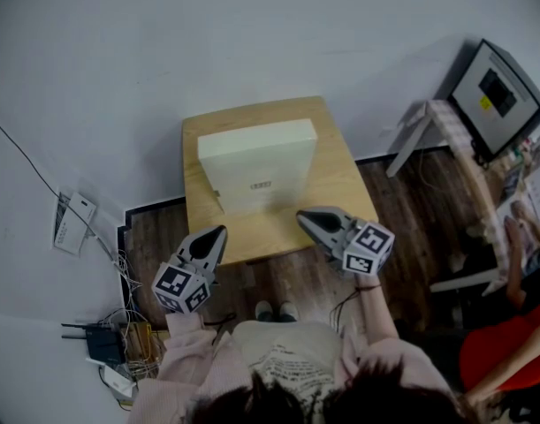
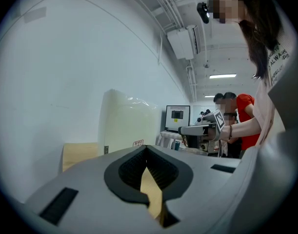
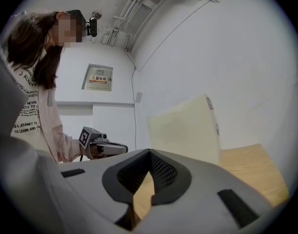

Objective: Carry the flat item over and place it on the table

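Table of light wood [image 1: 340, 193] sits against a white wall, directly in front of you. On it the flat item [image 1: 256, 162], a pale cream slab, stands on edge, apparently tipped back toward the wall for support. Your left gripper [image 1: 219, 231] and right gripper [image 1: 303, 217] hover at the table's near edge, one either side of the slab and apart from it, jaws clenched together on nothing. Since the slab rests on the table, the placing looks done.
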`<state>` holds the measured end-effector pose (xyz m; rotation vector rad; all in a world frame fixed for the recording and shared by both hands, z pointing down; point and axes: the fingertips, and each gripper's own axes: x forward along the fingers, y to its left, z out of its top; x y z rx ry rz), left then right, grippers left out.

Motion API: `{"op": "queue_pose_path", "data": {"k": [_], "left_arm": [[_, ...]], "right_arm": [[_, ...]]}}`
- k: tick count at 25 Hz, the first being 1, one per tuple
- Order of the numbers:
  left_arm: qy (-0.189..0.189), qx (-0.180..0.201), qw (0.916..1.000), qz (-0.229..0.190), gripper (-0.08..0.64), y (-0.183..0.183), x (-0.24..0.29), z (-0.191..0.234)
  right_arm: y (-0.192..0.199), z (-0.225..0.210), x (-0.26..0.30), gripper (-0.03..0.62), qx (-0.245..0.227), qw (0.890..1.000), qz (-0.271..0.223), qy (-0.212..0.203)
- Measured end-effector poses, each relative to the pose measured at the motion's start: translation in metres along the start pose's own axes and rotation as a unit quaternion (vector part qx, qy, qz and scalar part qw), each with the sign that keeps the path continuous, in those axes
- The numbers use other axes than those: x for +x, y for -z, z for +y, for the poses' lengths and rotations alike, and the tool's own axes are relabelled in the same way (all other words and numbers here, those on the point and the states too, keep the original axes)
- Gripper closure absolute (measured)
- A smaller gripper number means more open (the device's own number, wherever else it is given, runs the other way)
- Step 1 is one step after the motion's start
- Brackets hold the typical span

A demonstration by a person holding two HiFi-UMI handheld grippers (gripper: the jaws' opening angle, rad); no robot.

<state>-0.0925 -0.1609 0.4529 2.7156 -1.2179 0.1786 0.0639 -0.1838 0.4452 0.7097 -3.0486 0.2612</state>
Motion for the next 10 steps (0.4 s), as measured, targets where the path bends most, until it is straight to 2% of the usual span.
{"op": "queue_pose_path", "data": {"k": [10], "left_arm": [[-0.003, 0.003, 1.0000, -0.001, 0.568, 0.0004, -0.0053, -0.0023]], "right_arm": [[0.0013, 0.0048, -0.0022, 0.601, -0.002, 1.000, -0.002, -0.003]]}}
